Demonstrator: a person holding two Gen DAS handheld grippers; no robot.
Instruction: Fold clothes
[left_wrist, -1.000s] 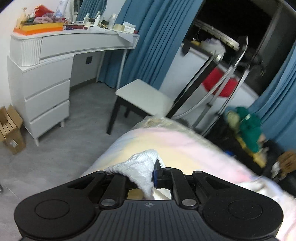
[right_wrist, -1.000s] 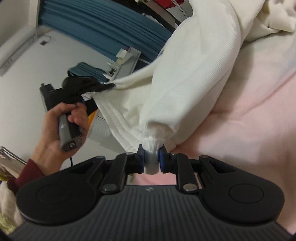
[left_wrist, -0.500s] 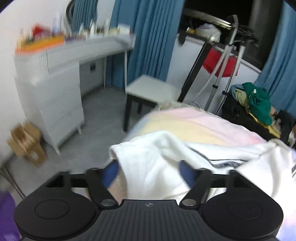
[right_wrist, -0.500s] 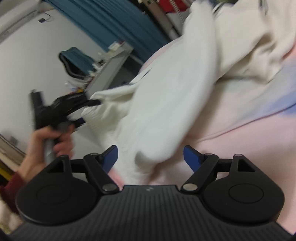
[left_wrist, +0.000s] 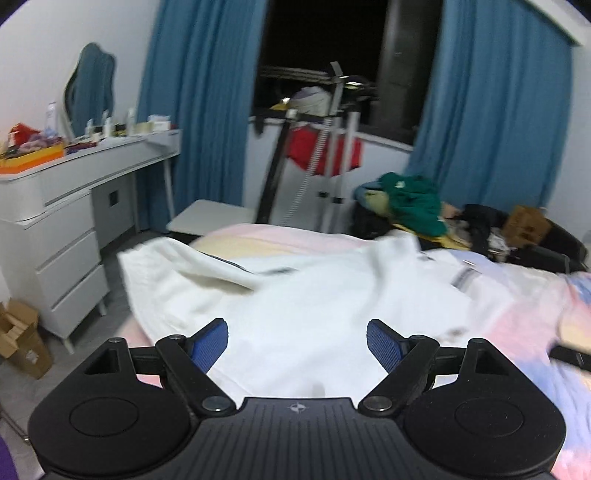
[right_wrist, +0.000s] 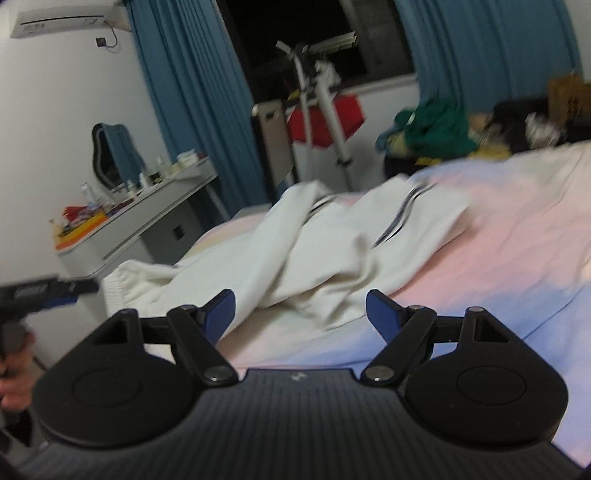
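A white garment with dark stripes (left_wrist: 295, 295) lies spread and rumpled on the pink and pastel bed (left_wrist: 535, 332). It also shows in the right wrist view (right_wrist: 325, 251), bunched in loose folds. My left gripper (left_wrist: 297, 341) is open and empty, just above the garment's near edge. My right gripper (right_wrist: 300, 312) is open and empty, above the garment's near folds. The left gripper also shows at the left edge of the right wrist view (right_wrist: 48, 291).
A white dresser (left_wrist: 62, 221) with clutter stands left of the bed. A white stool (left_wrist: 210, 221), a clothes rack (left_wrist: 332, 147) and a pile of clothes (left_wrist: 410, 203) stand beyond the bed. Cardboard boxes (left_wrist: 18, 339) sit on the floor at the left.
Both grippers were shut on the white garment a second ago. They opened and let it go, and it now lies on the bed. Both grippers have pulled back.
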